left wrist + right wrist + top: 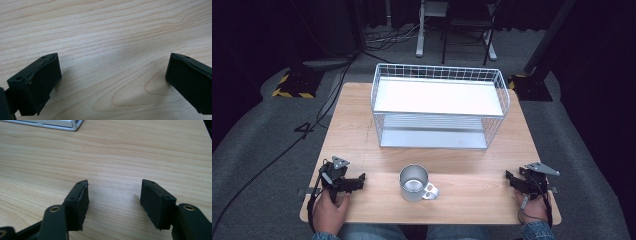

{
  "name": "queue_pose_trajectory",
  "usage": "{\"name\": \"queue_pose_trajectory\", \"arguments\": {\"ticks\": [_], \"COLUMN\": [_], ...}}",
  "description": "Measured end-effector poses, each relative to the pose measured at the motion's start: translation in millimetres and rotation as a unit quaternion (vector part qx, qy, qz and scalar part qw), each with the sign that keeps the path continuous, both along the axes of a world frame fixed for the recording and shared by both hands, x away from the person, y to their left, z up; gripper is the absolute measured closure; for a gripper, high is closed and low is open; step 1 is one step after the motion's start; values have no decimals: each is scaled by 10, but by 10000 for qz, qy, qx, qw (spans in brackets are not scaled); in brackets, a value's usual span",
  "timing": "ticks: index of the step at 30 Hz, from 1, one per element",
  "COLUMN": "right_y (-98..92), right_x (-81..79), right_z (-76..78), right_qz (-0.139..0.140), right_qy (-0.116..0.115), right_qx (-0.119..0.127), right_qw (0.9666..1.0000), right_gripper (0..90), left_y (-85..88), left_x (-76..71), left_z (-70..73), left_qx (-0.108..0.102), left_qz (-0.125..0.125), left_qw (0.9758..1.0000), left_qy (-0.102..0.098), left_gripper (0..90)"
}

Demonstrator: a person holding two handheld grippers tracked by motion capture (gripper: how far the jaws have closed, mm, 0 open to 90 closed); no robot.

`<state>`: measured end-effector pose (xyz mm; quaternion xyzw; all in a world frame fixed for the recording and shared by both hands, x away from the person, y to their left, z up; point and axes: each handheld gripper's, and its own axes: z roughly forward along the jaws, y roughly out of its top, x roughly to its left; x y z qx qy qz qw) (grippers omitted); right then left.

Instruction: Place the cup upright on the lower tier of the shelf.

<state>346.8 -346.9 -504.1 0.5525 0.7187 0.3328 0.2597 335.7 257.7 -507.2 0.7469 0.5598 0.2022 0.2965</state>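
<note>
Both grippers rest on the wooden table [362, 120] with us: our left gripper [357, 181] sits to the left of the metal mug [414, 183], jaws spread wide over bare wood, grasping nothing. Our right gripper [510, 178] sits well to the mug's right, jaws parted and empty too. That mug stands upright between them near the table's front edge, handle toward the right. Beyond the mug stands the white wire rack [439, 106].
</note>
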Motion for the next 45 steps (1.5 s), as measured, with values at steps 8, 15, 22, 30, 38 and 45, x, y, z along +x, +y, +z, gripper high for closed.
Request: {"name": "queue_pose_trajectory", "arguments": {"ticks": [8, 15, 22, 30, 38, 45], "right_y": [4, -15, -16, 27, 300, 479], "right_x": [-5, 10, 3, -35, -168, -256], "right_z": [3, 4, 2, 118, 406, 518], "right_qz": [65, 204, -68, -100, 521, 938], "right_qy": [3, 12, 31, 131, -204, -217], "right_qx": [0, 14, -17, 269, 388, 543], "right_qw": [10000, 9998, 10000, 9995, 9977, 9939], "right_gripper": [437, 428, 365, 404, 417, 416], "left_y": [1, 1, 2, -8, -8, -8], "left_x": [1, 2, 14, 32, 32, 32], "left_z": [0, 1, 2, 2, 2, 2], "left_qx": [5, 4, 21, 15, 15, 15], "left_qz": [-2, -4, -40, -24, -22, -22], "left_qw": [10000, 10000, 10000, 10000, 10000, 10000], "left_qy": [-3, -1, 2, 3, 2, 3], "left_gripper": [5, 4, 4, 4, 4, 4]}}
